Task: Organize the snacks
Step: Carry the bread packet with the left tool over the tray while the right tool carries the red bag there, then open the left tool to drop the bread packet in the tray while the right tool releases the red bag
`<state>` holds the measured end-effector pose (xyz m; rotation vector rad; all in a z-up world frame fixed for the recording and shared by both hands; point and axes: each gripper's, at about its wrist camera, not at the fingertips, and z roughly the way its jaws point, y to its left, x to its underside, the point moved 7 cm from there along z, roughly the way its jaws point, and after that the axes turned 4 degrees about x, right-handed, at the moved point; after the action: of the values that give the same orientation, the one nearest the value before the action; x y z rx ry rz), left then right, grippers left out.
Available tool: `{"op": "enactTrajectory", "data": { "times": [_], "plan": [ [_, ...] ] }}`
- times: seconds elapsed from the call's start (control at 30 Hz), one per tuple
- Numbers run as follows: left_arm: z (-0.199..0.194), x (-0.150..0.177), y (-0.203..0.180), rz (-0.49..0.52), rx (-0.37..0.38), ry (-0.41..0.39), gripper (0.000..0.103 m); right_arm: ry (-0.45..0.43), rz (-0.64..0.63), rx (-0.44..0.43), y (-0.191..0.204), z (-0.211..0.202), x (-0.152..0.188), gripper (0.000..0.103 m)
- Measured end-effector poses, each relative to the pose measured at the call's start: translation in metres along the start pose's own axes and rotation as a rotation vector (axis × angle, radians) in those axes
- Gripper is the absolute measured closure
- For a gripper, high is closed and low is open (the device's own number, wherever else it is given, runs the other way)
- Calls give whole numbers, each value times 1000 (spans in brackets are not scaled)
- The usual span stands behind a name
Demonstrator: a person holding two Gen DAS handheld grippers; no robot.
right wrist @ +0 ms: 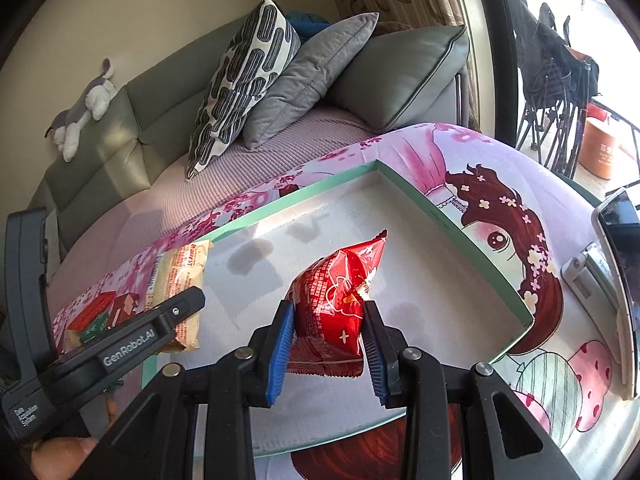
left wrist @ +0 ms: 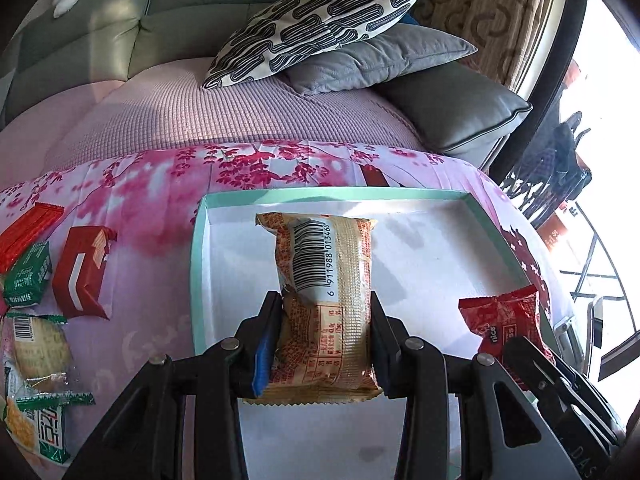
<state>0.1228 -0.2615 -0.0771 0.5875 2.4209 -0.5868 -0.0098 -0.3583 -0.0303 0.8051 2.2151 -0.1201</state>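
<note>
A patterned cushion (left wrist: 316, 26) leans on a grey cushion (left wrist: 380, 62) on the far sofa (left wrist: 460, 116); a plush toy (right wrist: 82, 110) lies left.

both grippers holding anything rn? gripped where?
Left gripper is shut on the tan snack packet, pads on its two long side edges, lower half. Right gripper is shut on the red snack packet, squeezed across its middle.

Barcode 6 911988 013460 on beige snack packet (left wrist: 328, 304), "nice" on red packet (left wrist: 506, 328), "GenRobot.AI" on left gripper (right wrist: 132, 350)
</note>
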Motion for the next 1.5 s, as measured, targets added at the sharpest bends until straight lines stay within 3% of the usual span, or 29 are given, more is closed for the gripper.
{"op": "enactTrajectory", "data": {
  "times": [0.67,0.9,1.33,1.4,1.47,1.5],
  "plan": [
    [-7,24,24,-37,-50,40,61,30,-5,-2,1,6,3,66],
    [-16,32,35,1,-69,61,61,41,-10,-10,4,7,4,66],
    [-43,48,72,-88,-96,48,61,63,-23,-16,10,11,10,65],
    [-44,46,71,-86,-100,44,53,64,-27,-13,11,12,10,64],
    [-47,43,68,-72,-113,32,34,67,-22,-9,10,12,10,64],
    [-49,41,67,-63,-120,24,31,68,-19,-6,10,13,10,63]
  ]
}}
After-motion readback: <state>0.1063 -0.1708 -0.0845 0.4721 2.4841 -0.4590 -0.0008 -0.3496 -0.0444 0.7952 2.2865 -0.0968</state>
